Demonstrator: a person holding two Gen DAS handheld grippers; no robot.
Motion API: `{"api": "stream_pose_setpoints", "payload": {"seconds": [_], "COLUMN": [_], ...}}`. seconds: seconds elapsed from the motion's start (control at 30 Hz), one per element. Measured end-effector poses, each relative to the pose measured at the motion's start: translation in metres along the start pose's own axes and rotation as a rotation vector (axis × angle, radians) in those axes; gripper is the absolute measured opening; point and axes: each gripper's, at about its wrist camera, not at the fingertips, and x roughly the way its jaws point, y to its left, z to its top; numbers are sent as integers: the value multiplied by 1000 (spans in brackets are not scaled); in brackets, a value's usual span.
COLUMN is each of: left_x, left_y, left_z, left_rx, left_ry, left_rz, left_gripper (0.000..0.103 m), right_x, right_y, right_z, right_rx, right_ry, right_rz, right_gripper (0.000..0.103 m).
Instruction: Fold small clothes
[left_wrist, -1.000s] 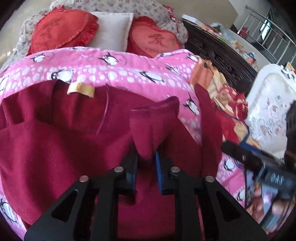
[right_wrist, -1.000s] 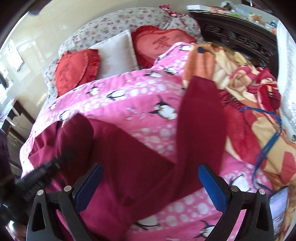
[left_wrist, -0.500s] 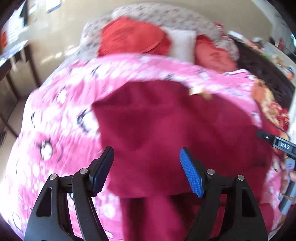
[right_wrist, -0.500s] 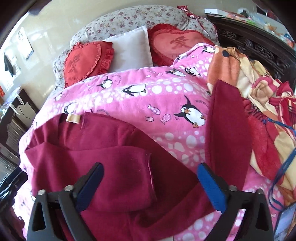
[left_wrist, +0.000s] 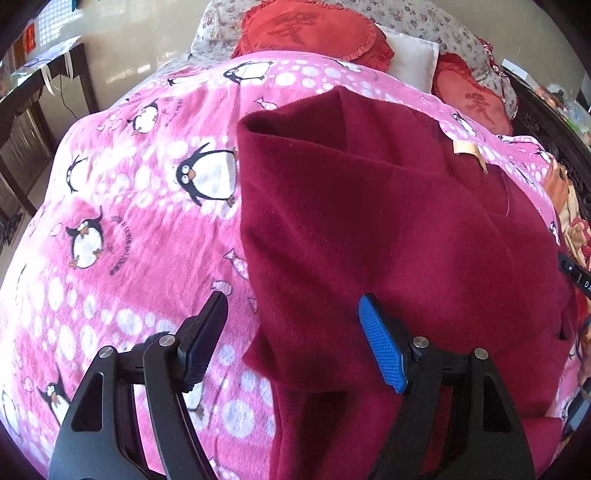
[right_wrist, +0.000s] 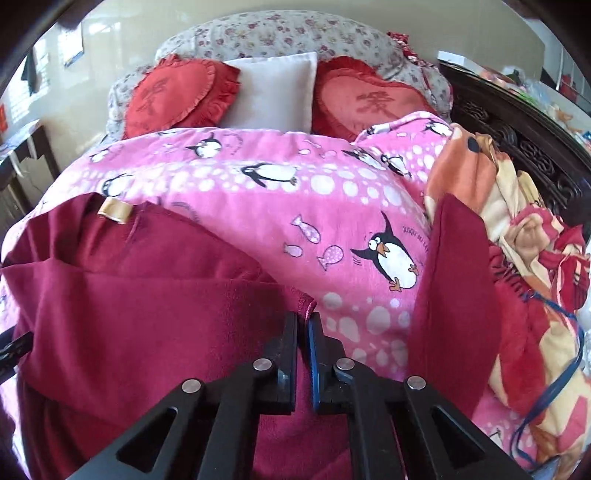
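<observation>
The right gripper (right_wrist: 303, 325) has just closed, its jaws pinching a hemmed edge of the dark red sweater (right_wrist: 147, 314). The left gripper (left_wrist: 291, 332) has its jaws spread, straddling the sweater's folded left edge without pressing it. The fleecy sweater lies partly folded on a pink penguin blanket (left_wrist: 129, 221), tan neck label (left_wrist: 467, 147) showing.

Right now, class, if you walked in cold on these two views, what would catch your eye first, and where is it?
The dark red fleece garment spreads over the near part of the bed, on a bright pink penguin blanket. The right gripper is clamped on a hemmed edge of it, while the left gripper hangs open over its left edge. Two red heart cushions lean at the headboard.
</observation>
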Motion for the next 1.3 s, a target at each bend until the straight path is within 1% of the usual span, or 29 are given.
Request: {"api": "stream_pose_setpoints", "payload": {"seconds": [0.07,0.13,0.17,0.2,0.27,0.33,0.4,0.43,0.5,0.6,0.63,0.67,0.73,0.83,0.9,1.03,1.2,1.3], "left_x": [-10,-22,-27,-33,-37,-37,-38,-36,-39,-48,-51,-55,-58,-55,-52,-41,-21,-11], "left_y": [4,8,10,13,19,23,29,26,26,20,17,14,3,-16,-29,-55,-83,-91], "left_z": [-3,-7,-11,-17,-29,-40,-54,-57,-65,-62,-60,-58,-49,-34,-26,-4,19,27], "left_rx": [-3,-8,-8,-9,-12,-14,-12,-11,-12,-14,-10,-3,12,24,35,81,135,140], "left_ry": [-1,4,4,5,19,45,70,80,88,65,54,39,12,5,0,-9,-9,8], "left_rz": [-15,-54,-69,-80,-72,-52,-31,-25,-26,-47,-52,-57,-64,-86,-99,-109,-105,-107], "left_gripper": [74,74,74,74,74,74,74,74,74,74,74,74,74,74,74,74,74,74], "right_x": [-10,-23,-32,-41,-57,-72,-80,-85,-89,-82,-78,-77,-75,-63,-53,-25,7,25], "right_y": [-9,-22,-29,-33,-30,-16,-3,2,-3,-31,-45,-54,-66,-79,-85,-93,-101,-109], "right_z": [-2,-8,-14,-19,-35,-52,-66,-73,-79,-78,-75,-74,-65,-47,-38,-10,20,36], "right_rx": [35,95,132,157,171,134,77,55,64,164,212,230,236,237,245,238,252,274], "right_ry": [19,34,35,36,56,82,97,92,66,68,65,61,45,38,41,49,54,46], "right_rz": [38,79,100,124,199,294,337,331,275,210,183,159,96,23,7,-66,-104,-98], "right_gripper": [16,58,63,65,65,65,64,64,64,65,65,65,65,65,65,65,65,65]}}
